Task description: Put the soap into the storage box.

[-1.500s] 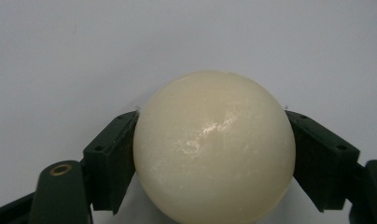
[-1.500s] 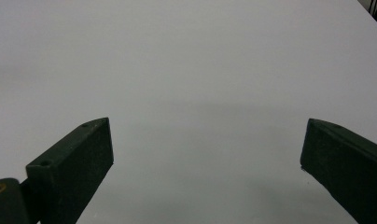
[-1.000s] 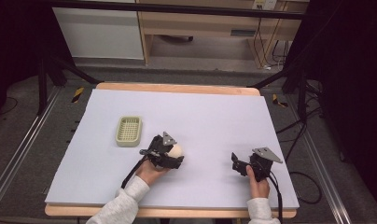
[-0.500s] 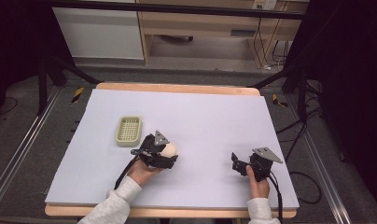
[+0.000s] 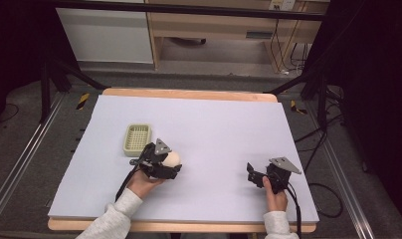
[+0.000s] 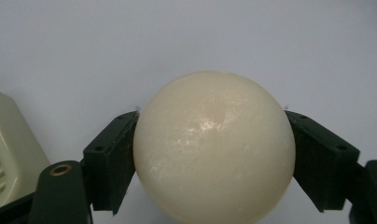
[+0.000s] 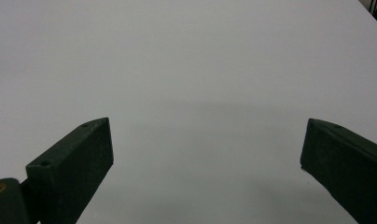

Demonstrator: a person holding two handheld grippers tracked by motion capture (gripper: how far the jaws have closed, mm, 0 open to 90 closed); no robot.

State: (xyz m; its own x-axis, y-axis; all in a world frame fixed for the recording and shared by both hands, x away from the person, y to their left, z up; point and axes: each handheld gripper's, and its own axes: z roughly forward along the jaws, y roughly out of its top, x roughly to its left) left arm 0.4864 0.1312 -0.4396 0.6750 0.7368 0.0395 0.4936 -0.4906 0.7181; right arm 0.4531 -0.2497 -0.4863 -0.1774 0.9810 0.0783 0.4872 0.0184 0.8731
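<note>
A cream-white ball (image 5: 172, 159) is clamped between the two black jaws of my left gripper (image 5: 169, 164), left of the table's middle. In the left gripper view the ball (image 6: 213, 149) bulges between the jaws, pressed on both sides, with my left gripper (image 6: 210, 119) shut on it. A pale green slotted basket (image 5: 137, 139) sits just behind and left of that gripper, and its corner (image 6: 7, 140) shows at the left edge. My right gripper (image 5: 253, 175) rests low near the front right, its jaws wide apart over bare tabletop (image 7: 207, 140).
The white tabletop (image 5: 224, 124) has a wooden edge (image 5: 189, 93) at the back. Black frame legs and cables (image 5: 308, 144) stand off the right side. Rails run along the floor on both sides.
My left gripper has carried the ball a short way left, closer to the green basket. The right gripper has stayed in place.
</note>
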